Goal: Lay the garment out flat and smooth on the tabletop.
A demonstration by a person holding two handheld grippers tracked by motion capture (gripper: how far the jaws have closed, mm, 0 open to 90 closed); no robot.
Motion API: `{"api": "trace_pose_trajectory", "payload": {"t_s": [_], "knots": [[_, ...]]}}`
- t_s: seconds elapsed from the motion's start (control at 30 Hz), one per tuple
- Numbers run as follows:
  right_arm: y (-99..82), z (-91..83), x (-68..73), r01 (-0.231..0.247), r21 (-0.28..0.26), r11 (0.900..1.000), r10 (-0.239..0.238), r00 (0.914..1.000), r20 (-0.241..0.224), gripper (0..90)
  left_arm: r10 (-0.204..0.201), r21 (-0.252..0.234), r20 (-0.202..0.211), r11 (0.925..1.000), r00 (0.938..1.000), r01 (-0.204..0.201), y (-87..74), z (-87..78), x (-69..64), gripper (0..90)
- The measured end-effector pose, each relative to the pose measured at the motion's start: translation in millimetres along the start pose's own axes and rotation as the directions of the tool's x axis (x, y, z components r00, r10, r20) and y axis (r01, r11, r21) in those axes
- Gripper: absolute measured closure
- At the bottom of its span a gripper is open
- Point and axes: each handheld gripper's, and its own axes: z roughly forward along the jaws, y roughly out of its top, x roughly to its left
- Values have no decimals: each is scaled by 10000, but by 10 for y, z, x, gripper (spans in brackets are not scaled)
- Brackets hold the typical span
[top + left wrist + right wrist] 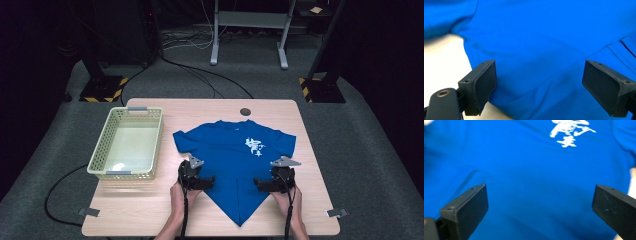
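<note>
A blue cotton T-shirt with a white printed mark on the chest lies flat on the pale wooden bench, its lower sides folded in so that the hem end runs to a point toward the person. The left gripper sits at the shirt's left folded edge and the right gripper at its right folded edge, each facing inward across the cloth, with the shirt's pointed end between and just below them.

In the left gripper view the left gripper's two black jaws stand wide apart with blue cloth spread beneath and ahead of them; the pads press on nothing. A strip of bare bench shows beyond the left-hand jaw. In the right gripper view the right gripper's jaws are likewise spread wide over the shirt, holding nothing, and the white print lies ahead of them, near the top.

Well off to the left of the left gripper stands a cream plastic lattice basket with grey handles. Its floor is bare, with only a sheen of light on it.
</note>
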Motion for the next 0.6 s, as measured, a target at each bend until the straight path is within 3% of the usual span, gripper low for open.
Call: {"api": "trace_pose_trajectory", "payload": {"t_s": [0.07,0.13,0.23,0.43,0.6], "knots": [[-15,-27,135,94,-42,9999,-95,9999,-130,17,47,-113,-152,9999,9999,-49,-34,0,-24,118],[-11,-8,327,546,111,9984,-545,9984,-136,49,156,-58,-236,9999,9996,-158,-32,6,-45,116],[13,48,447,768,231,9968,-763,9968,-230,121,734,171,-540,9972,9958,-726,-31,24,-90,118],[102,252,583,736,562,9957,-716,9968,-366,296,847,215,-627,9963,9944,-835,-33,24,-99,119],[118,338,636,825,841,9930,-830,9965,23,448,858,223,-611,9962,9944,-846,-33,24,-97,120]]}}
